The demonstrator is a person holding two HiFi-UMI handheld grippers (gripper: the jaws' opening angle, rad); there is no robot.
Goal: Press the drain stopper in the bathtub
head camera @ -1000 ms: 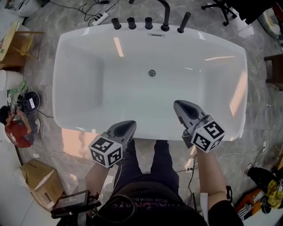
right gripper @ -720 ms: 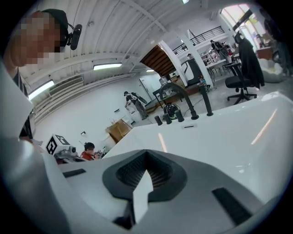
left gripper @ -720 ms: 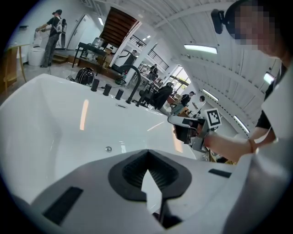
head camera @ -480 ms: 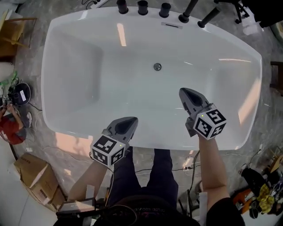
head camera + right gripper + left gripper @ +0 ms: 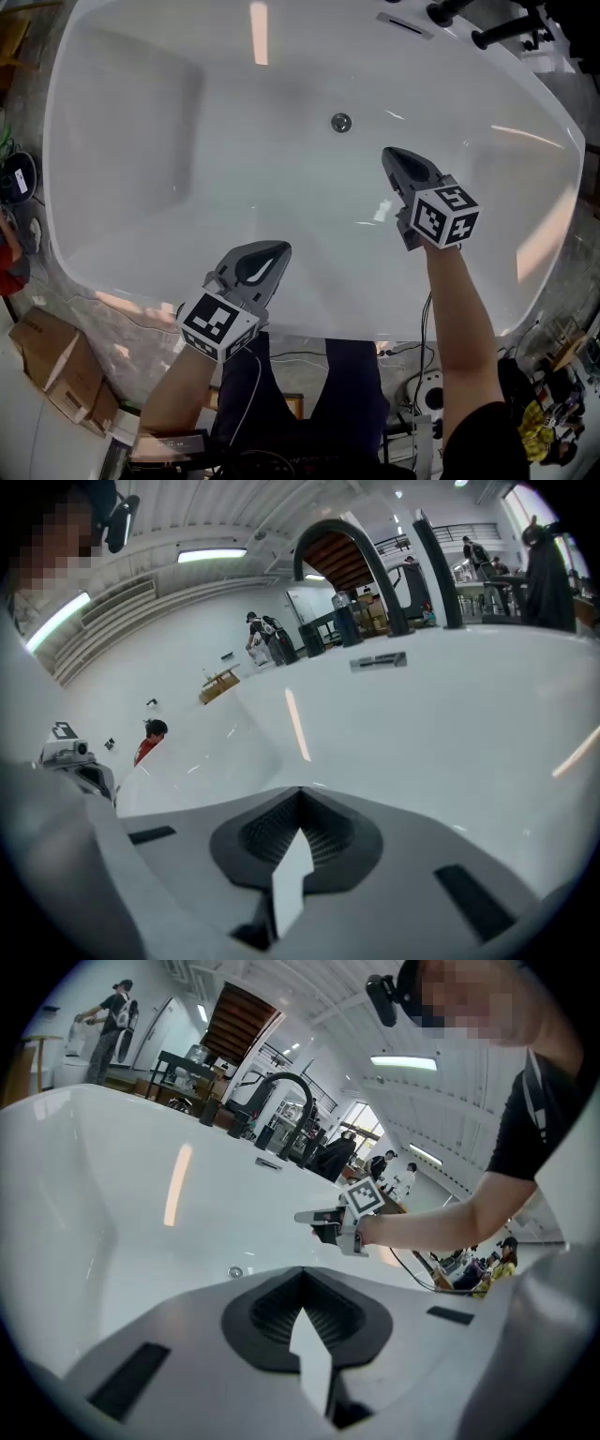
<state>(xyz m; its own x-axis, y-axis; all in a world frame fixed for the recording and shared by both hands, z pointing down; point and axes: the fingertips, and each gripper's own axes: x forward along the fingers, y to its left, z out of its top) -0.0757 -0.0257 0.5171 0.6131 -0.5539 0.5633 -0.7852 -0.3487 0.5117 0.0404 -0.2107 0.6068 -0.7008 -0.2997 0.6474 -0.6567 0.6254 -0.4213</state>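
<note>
The small round metal drain stopper (image 5: 341, 122) sits in the floor of the white bathtub (image 5: 141, 141), toward the faucet side. My right gripper (image 5: 389, 154) hangs over the tub, shut and empty, its tip a short way to the right of the stopper and nearer to me. My left gripper (image 5: 279, 249) is shut and empty above the near rim, farther from the stopper. The left gripper view shows the stopper (image 5: 235, 1271) just beyond its closed jaw tips (image 5: 302, 1270), and the right gripper (image 5: 307, 1216) held out over the tub. In the right gripper view the stopper is hidden.
Black faucet fittings (image 5: 497, 33) and an overflow plate (image 5: 405, 23) stand on the tub's far rim. The arched spout (image 5: 342, 536) rises ahead of the right gripper. A cardboard box (image 5: 47, 361) and cables lie on the floor by the near left corner.
The view has moved in over the tub. My right gripper has reached farther over the tub floor, closer to the stopper. The left gripper stays near the front rim. Both stay shut.
</note>
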